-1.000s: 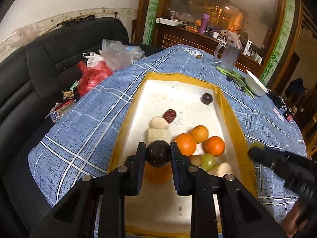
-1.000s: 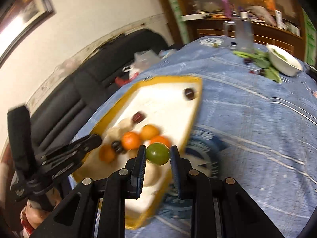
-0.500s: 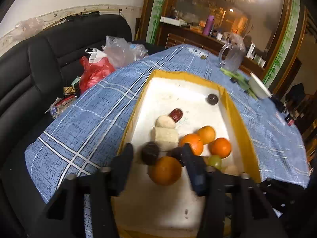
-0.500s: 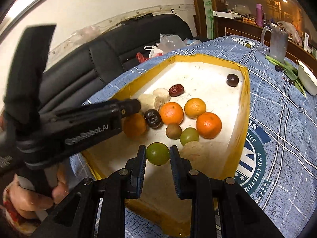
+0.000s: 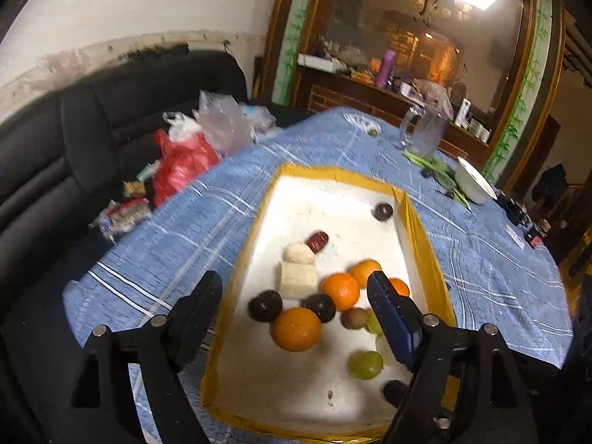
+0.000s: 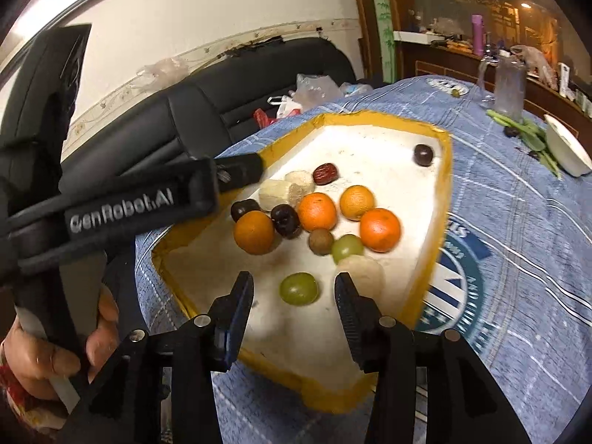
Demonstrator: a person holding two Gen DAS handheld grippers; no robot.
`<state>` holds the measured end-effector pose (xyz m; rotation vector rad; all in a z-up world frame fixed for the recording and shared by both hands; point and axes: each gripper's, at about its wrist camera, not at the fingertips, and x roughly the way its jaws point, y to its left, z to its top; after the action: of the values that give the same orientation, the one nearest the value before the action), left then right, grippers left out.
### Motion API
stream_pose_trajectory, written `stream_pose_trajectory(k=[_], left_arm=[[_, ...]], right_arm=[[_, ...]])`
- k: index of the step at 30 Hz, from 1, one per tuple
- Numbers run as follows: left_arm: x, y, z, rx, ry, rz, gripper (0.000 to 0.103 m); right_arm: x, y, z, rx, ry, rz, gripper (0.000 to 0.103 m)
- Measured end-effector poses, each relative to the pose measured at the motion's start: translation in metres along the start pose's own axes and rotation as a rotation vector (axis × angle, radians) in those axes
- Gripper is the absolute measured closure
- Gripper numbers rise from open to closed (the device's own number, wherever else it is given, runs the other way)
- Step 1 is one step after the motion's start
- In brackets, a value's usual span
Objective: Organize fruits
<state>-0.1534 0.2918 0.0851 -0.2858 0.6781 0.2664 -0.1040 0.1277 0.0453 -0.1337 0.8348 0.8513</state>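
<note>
A white tray with a yellow rim point(image 5: 244, 270) point(image 6: 440, 199) lies on the blue checked tablecloth and holds several fruits: oranges point(image 5: 296, 328) point(image 6: 254, 231), dark plums point(image 5: 265, 305) point(image 6: 285, 219), a kiwi point(image 6: 320, 241), green fruits, a red date point(image 6: 325, 174) and pale pieces point(image 5: 298, 279). My left gripper point(image 5: 296, 296) is open and empty above the near fruits. My right gripper point(image 6: 294, 290) is open, with a green fruit point(image 6: 298, 288) point(image 5: 365, 365) lying on the tray floor between its fingers.
A lone dark plum point(image 5: 383, 211) lies in the tray's far corner. A glass jug point(image 5: 425, 133), greens and a white bowl point(image 5: 475, 182) stand at the far right of the table. A black sofa with plastic bags point(image 5: 185, 159) is to the left.
Both grippers have opened. The left let go of a dark plum beside the orange and pulled back; the right set the green fruit down on the tray floor.
</note>
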Motion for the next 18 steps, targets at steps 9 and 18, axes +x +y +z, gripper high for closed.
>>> stream_pose_trajectory(k=[9,18], left_arm=[[-0.07,-0.033,-0.001,0.092,-0.394,0.421,0.0],[-0.082,-0.056,-0.015,0.098,-0.337,0.294,0.0]], right_arm=[[-0.038,-0.022,-0.01,0.116,-0.086,-0.028,0.044],[-0.049,-0.034,-0.02,0.167,-0.101,-0.039,0.043]])
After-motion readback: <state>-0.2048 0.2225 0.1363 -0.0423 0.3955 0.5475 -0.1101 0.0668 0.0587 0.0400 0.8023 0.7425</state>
